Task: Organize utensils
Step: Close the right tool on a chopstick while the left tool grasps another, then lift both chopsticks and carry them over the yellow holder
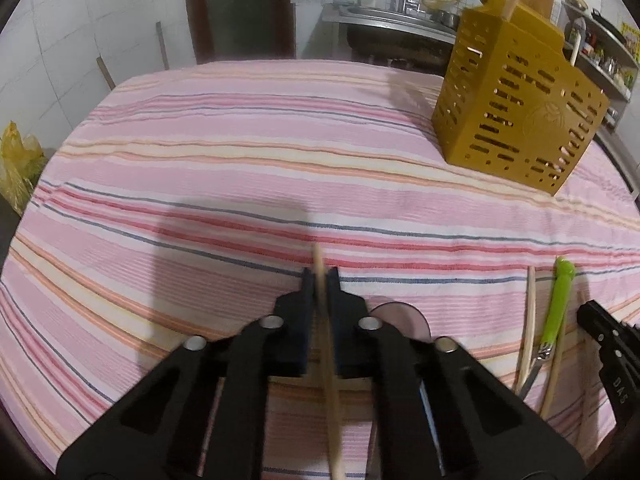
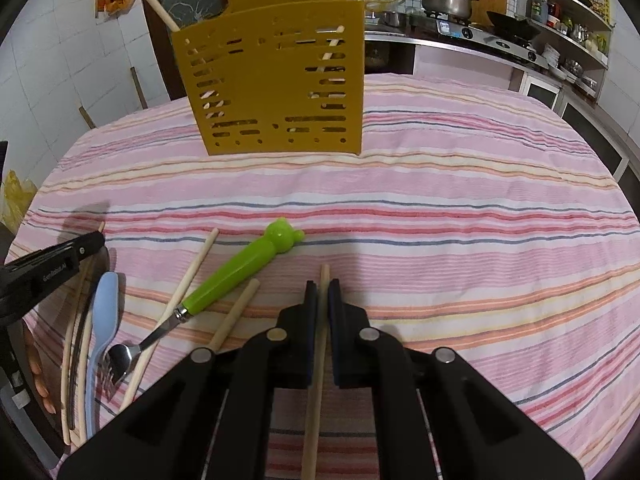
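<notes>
Pink striped cloth [image 2: 440,208] covers the table; nearest, the left gripper [image 1: 320,276] pinches one chopstick [image 1: 325,344] and the right gripper [image 2: 323,286] another chopstick [image 2: 318,360], each stick lengthwise between closed jaws, tip toward the yellow holder [image 2: 280,88]. Short of that holder a green-handled fork [image 2: 224,280] lies diagonally, handle toward it; two more chopsticks lean inside it.

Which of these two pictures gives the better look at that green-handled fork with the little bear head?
The right wrist view. There the green-handled fork lies whole on the striped cloth, from bear head to metal prongs. The left wrist view shows the fork only as a thin sliver near the right edge, its prongs not visible.
</notes>
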Demonstrator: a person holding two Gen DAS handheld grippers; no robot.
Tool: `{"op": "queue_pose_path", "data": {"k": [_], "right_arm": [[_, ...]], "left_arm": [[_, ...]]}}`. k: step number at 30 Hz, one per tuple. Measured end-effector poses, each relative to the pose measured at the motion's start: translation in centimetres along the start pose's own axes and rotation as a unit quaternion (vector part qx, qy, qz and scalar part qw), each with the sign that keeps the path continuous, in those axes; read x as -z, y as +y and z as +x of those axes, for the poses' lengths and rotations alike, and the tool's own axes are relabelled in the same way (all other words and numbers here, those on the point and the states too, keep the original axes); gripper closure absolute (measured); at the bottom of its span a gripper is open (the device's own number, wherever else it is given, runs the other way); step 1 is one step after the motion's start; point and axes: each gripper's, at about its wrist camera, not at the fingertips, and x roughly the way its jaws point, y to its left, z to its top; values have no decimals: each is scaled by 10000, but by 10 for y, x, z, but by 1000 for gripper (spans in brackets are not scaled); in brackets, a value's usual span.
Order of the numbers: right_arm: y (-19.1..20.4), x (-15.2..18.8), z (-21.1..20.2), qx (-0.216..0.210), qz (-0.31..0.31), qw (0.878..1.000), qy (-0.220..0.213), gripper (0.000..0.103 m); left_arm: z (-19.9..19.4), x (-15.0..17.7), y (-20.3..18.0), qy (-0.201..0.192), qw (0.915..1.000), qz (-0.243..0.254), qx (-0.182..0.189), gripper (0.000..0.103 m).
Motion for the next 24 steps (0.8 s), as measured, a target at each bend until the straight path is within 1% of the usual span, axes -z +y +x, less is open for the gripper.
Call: {"op": "queue_pose_path", "data": {"k": [5, 8, 11, 18, 24], "right_arm": [[-4, -2, -7, -39, 90, 9998, -149, 97], [-2, -3, -13, -44, 86, 9996, -257, 97], [-2, -4, -21, -79, 76, 9991, -420, 97], [-7, -10, -42, -194, 132, 9963, -826, 97], [-11, -15, -65, -279, 157, 9923, -1194, 97]], "left_arm": [[-7, 3, 4, -160, 9999, -3, 55, 98], [-15, 3, 9, -306, 9994, -110, 84, 99], [-29, 1, 14, -553, 9982, -201, 110, 99], [-77, -4, 14, -1243, 9920, -134, 147, 99], [-108, -4, 16, -1574, 9870, -172, 270, 99]]}}
